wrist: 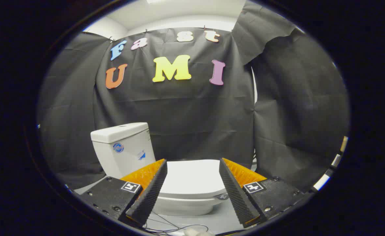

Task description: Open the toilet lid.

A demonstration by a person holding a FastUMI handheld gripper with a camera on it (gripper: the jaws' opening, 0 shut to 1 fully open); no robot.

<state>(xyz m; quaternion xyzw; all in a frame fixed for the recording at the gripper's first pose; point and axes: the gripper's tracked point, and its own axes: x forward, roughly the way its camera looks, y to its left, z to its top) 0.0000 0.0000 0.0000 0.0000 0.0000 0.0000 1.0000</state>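
Note:
A white toilet stands against the black cloth wall, its tank (123, 147) to the left and its lid (192, 177) lying flat and closed over the bowl (185, 205). The lid shows in the gap between my fingers, some way ahead of them. My gripper (193, 164) is open wide, with nothing held between the fingers. It hovers above and in front of the bowl, touching nothing.
Black cloth encloses the booth behind and on both sides of the toilet. Thin dark cables (172, 226) lie on the pale floor below my fingers. A white wall strip (330, 170) shows at the far right.

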